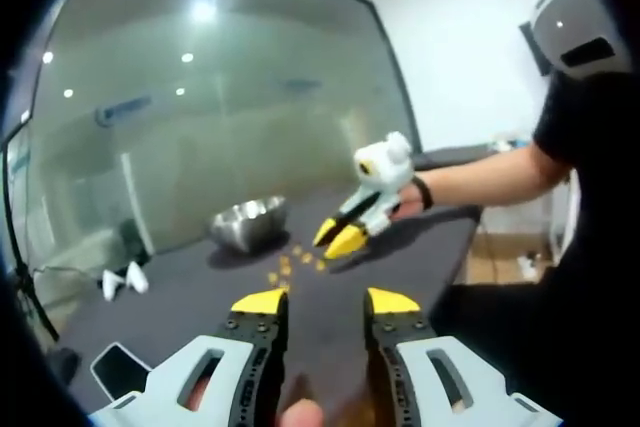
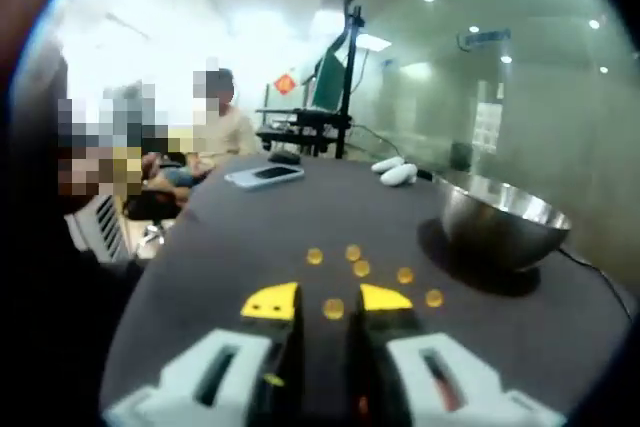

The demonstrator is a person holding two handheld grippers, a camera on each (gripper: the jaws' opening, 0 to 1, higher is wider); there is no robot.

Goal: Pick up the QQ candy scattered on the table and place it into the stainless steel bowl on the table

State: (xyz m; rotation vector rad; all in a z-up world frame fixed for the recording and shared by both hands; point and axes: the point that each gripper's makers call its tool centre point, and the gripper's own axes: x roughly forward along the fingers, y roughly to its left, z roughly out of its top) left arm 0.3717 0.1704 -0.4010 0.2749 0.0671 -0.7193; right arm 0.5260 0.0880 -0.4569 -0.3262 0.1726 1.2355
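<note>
Several small orange QQ candies [image 2: 361, 268] lie scattered on the dark table [image 2: 220, 247], just left of the stainless steel bowl [image 2: 500, 222]. My right gripper [image 2: 328, 300] hovers low over them with its jaws open; one candy [image 2: 333, 308] lies on the table between the yellow tips, untouched. In the left gripper view the same candies [image 1: 290, 265] sit in front of the bowl [image 1: 248, 222], and the right gripper [image 1: 343, 236] points down at them from the right, held by a person's hand. My left gripper [image 1: 327, 301] stands open and empty, short of the candies.
A phone [image 2: 263, 176] and white earbud-like items [image 2: 392, 171] lie at the table's far end, near a stand [image 2: 340, 77]. People sit beyond the table. A glass wall [image 1: 220, 107] runs behind the bowl. A person's arm [image 1: 480, 179] reaches in from the right.
</note>
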